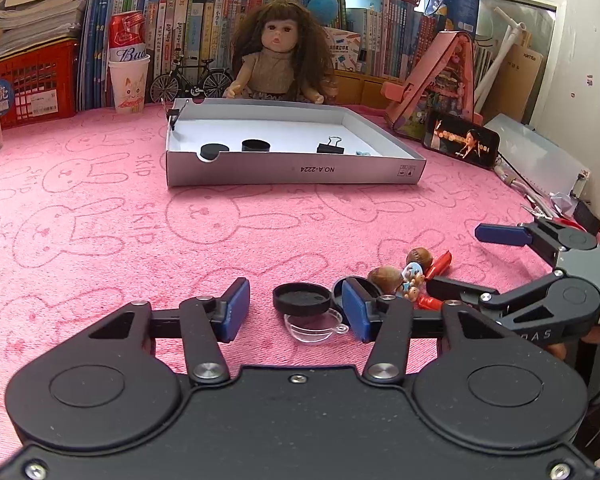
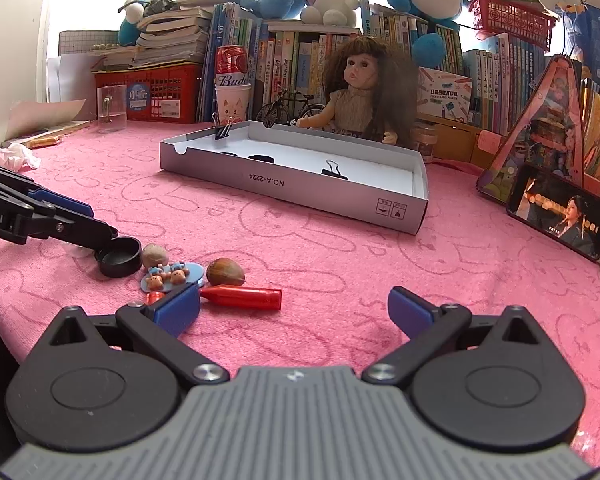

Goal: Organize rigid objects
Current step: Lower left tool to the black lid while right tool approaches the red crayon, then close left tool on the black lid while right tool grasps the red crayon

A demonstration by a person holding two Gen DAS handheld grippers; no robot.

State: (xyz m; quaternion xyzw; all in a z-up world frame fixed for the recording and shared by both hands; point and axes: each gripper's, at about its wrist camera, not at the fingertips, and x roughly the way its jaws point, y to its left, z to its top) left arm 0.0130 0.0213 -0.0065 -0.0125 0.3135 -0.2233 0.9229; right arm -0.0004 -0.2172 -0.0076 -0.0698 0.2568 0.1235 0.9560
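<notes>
A grey cardboard tray [image 1: 292, 170] [image 2: 292, 184] lies on the pink towel and holds black caps [image 1: 256, 145] and a binder clip [image 1: 331, 146]. My left gripper [image 1: 296, 308] is open, its pads on either side of a black cap [image 1: 302, 299] and a clear plastic cup [image 1: 314, 326]. Another black cap [image 2: 118, 258], two nuts [image 2: 225, 272] [image 1: 419, 258], a blue bear charm [image 2: 172, 274] and a red peg [image 2: 242, 298] lie close by. My right gripper [image 2: 292, 312] is open, its left pad beside the red peg.
A doll [image 1: 280, 60] sits behind the tray with a toy bicycle [image 1: 192, 80], a can on a paper cup [image 1: 128, 64], books and red baskets. A phone [image 2: 560, 216] and a pink stand [image 2: 540, 132] are at the right. A clear jar [image 2: 112, 108] is at the left.
</notes>
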